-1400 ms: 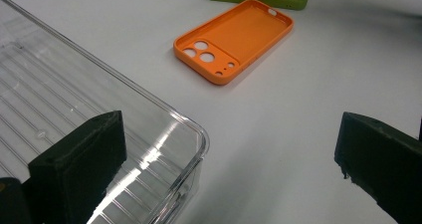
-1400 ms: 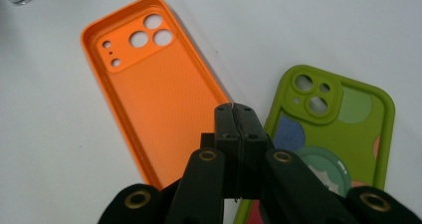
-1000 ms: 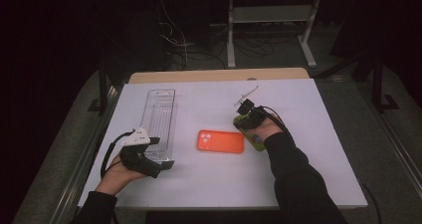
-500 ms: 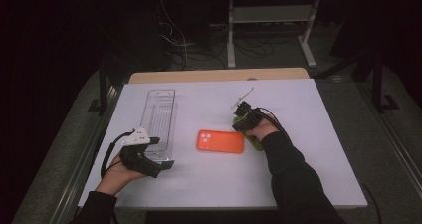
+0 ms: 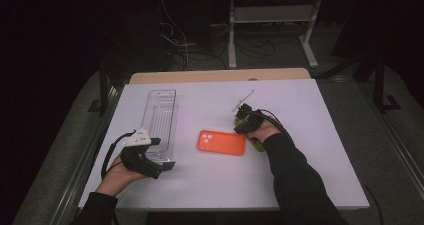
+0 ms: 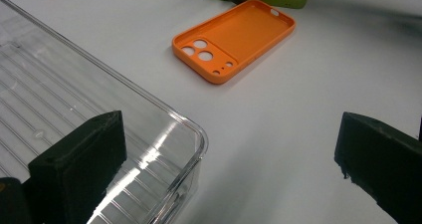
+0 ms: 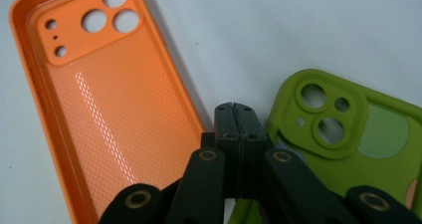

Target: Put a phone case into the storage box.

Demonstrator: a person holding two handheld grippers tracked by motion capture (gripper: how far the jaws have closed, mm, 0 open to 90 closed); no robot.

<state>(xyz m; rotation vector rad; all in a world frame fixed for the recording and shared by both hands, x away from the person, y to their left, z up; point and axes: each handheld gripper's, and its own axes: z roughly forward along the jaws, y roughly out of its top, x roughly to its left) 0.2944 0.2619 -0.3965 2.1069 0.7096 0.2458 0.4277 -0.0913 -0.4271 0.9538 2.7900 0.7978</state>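
An orange phone case [image 5: 221, 142] lies inside-up in the middle of the white table [image 5: 310, 175]. A green phone case [image 5: 257, 144] lies just right of it, partly under the person's right hand. My right gripper [image 5: 247, 131] points down between the two cases; in the right gripper view its jaws are shut [image 7: 233, 112] with nothing in them, between the orange case [image 7: 99, 99] and the green case [image 7: 343, 129]. My left gripper [image 5: 162, 154] stands wide open at the near corner of a clear plastic tray [image 5: 161, 116]. One of its pads [image 6: 79, 159] overlaps that tray [image 6: 59, 99].
The left gripper view shows the orange case [image 6: 234, 40] and the green case's edge [image 6: 293, 0] farther off across bare white table. Beyond the table's far edge lie cables [image 5: 175, 45] and a white stand [image 5: 272, 15] on the dark floor.
My right gripper has slid a little toward the person, closer to the gap between the two cases. The left gripper and the tray have stayed put.
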